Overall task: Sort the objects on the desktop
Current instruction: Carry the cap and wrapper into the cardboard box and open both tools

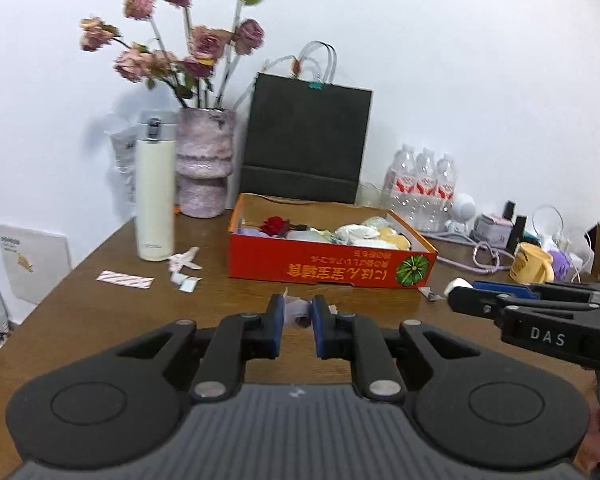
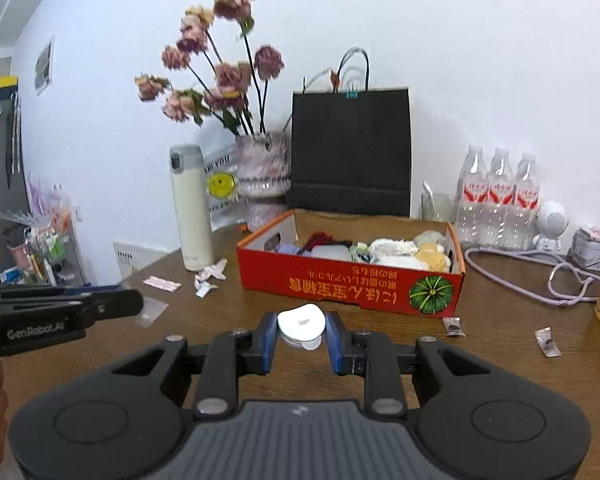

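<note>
Right hand-held gripper [image 2: 301, 330] is clamped on a white lid-like piece [image 2: 301, 322], held above the bench [image 2: 500, 344] in front of the red box [image 2: 352, 284]. Left hand-held gripper [image 1: 297, 316] has jaws nearly together on a crumpled scrap [image 1: 296, 307]; pad contact hard to tell. Box already holds assorted items, so sorting looks partly done. Left to do: wrappers [image 2: 547, 342] at right, paper bits [image 1: 185, 266] and striped packet [image 1: 125, 279] near the flask [image 1: 155, 196]

White rounded plastic piece [image 2: 301, 326] clamped above the table, before the red open box [image 2: 350, 284] of odds and ends.
</note>
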Tool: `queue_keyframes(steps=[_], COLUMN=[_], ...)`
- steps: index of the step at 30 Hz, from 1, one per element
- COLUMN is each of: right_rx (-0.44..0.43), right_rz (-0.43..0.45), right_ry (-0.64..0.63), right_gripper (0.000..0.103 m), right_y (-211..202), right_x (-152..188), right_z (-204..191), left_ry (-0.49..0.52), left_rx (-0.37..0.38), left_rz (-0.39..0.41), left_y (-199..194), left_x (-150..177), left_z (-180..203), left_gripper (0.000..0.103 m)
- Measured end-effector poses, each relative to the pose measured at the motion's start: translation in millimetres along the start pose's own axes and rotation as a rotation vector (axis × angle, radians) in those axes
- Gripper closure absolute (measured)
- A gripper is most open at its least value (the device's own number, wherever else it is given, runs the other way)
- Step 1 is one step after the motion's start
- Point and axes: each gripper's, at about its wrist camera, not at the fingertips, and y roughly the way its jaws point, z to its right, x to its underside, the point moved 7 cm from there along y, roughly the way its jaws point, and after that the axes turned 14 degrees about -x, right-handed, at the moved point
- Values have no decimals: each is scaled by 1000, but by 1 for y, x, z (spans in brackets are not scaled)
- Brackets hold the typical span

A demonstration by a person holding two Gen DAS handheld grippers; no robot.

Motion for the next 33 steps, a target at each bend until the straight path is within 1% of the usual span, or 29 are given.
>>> queue_keyframes(steps=[4,7,10,14,16,18,21,24,30,32,33], right_rx=[6,-2,0,3,12,4,24,46,33,32,34], right_rz=[22,46,68,61,60,59,69,76,60,51,45], right_ry=[-34,-55,-65,-70,-69,-60,-59,-62,-15,9,19], right_gripper=[78,78,78,78,78,78,78,78,78,78,78], right_y=[-13,-17,-19,-7,4,17,41,67,128,149,157], right_x=[-6,-12,-17,-20,-26,-35,-53,-69,-101,-112,-117], right_z=[-15,-25,-29,-23,-17,-6,14,35,90,112,121], left_ry=[-37,-39,-35,-47,-58,-52,-33,-11,0,25,43], left_rx=[-27,-27,-23,0,13,17,41,27,32,30,15], left_rz=[45,63,63,52,14,0,20,25,5,1,-8], left_y=[-24,-29,-23,-4,18,43,84,130,219,247,263], left_x=[-6,-10,-13,-9,-7,-13,-33,-53,-98,-109,-113], left_z=[-13,-17,-16,-15,-13,-8,7,19,36,41,43], left_gripper=[88,88,88,88,88,88,88,88,88,88,88])
